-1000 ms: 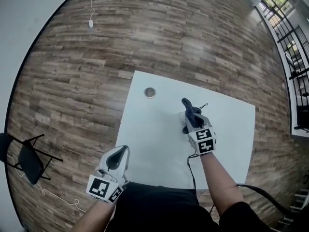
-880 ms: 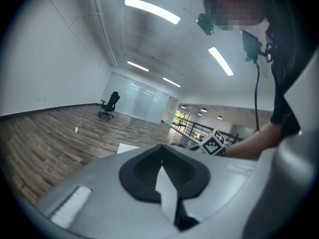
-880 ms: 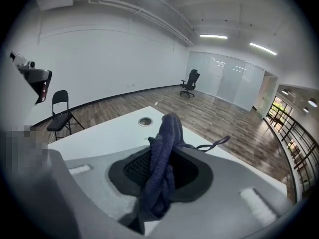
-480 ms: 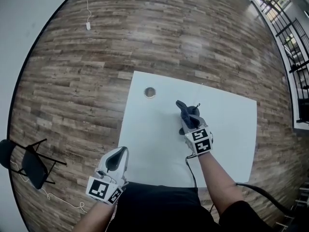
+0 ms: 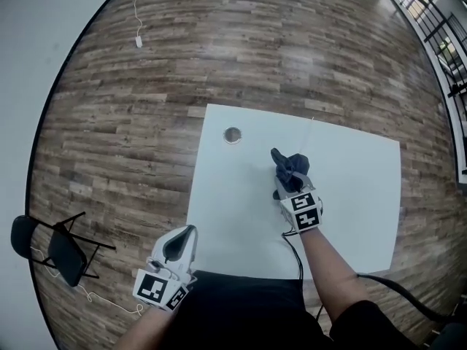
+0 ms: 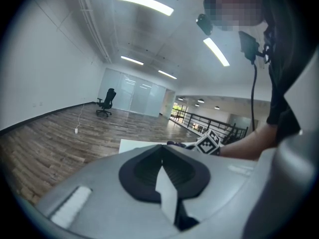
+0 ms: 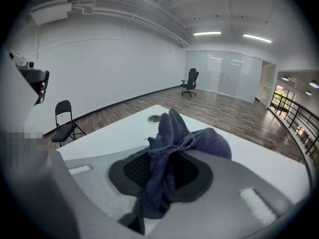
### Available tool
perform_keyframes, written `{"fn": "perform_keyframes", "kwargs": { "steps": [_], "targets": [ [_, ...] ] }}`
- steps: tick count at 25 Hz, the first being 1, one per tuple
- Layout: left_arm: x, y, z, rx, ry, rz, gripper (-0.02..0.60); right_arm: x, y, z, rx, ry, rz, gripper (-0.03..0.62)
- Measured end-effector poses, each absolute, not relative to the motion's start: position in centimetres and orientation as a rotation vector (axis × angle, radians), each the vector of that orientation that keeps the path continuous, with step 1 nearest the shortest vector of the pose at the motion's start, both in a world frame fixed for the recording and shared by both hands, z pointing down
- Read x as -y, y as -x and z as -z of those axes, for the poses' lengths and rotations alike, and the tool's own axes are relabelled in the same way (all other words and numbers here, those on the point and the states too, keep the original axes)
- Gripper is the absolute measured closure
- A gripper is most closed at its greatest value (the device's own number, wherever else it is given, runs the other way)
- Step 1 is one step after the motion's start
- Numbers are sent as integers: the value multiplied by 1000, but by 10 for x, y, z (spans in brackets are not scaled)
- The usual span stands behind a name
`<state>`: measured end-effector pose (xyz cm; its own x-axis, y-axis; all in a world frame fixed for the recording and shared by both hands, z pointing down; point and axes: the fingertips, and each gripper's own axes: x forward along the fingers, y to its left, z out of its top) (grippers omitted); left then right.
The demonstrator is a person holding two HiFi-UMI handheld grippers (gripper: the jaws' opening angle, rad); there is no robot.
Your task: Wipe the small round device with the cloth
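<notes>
The small round device [image 5: 232,135] lies flat near the far left corner of the white table [image 5: 350,217]; it also shows in the right gripper view [image 7: 153,118]. My right gripper [image 5: 290,184] hangs over the middle of the table, shut on a bunched dark blue cloth [image 5: 290,165]. The cloth [image 7: 172,133] sticks out ahead of the jaws, to the right of the device and apart from it. My left gripper [image 5: 177,245] stays by the table's near left edge, shut and holding nothing [image 6: 162,162].
A thin white cable [image 5: 309,131] lies on the far part of the table. A black cord [image 5: 293,250] trails from my right gripper toward me. A black folding chair [image 5: 62,252] stands on the wooden floor to the left. A railing [image 5: 445,42] runs along the right.
My right gripper, with the cloth in it, has drifted a little left toward the round device and sunk slightly. The left gripper has stayed where it was.
</notes>
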<state>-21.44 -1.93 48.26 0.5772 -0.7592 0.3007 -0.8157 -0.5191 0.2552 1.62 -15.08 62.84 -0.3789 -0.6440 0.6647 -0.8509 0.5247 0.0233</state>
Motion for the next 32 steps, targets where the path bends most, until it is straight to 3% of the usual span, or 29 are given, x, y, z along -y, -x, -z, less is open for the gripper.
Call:
{"fn": "perform_keyframes", "kwargs": {
  "steps": [10, 18, 32],
  "targets": [
    [29, 210, -480, 1250, -2500, -235, 577, 147, -16, -626, 2220, -1261, -507, 505],
    [39, 201, -477, 1246, -2509, -167, 578, 169, -70, -549, 2226, -1495, -254, 505],
    [32, 220, -480, 1302, -2477, -251, 578, 182, -89, -600, 2206, -1475, -521, 505]
  ]
}}
